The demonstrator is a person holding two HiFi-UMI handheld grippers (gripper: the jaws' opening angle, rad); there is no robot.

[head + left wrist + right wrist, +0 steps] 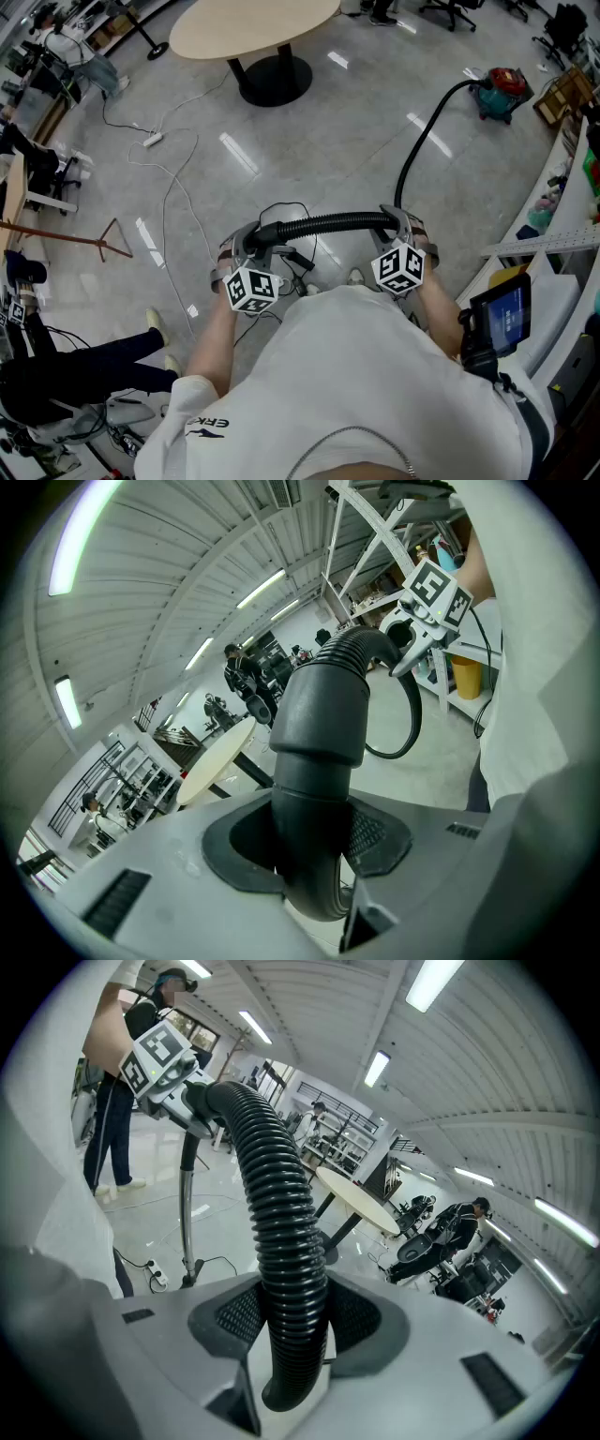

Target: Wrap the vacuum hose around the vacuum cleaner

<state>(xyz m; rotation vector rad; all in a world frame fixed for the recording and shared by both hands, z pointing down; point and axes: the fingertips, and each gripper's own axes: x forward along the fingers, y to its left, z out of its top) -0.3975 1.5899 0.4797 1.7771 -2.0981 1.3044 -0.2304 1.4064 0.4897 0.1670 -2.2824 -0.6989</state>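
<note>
Vacuum hose point(328, 223) spans both: left gripper point(309, 841) jaws pinch its smooth cuff, right gripper point(292, 1321) jaws clamp the ribbed stretch.

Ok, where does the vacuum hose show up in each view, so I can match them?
Head view: the vacuum hose runs across the centre from the left gripper to the right gripper, then curves up right.
Left gripper view: centre, its smooth cuff between the jaws.
Right gripper view: centre, its ribbed length between the jaws.
Shared landmark: the round beige table.
</note>
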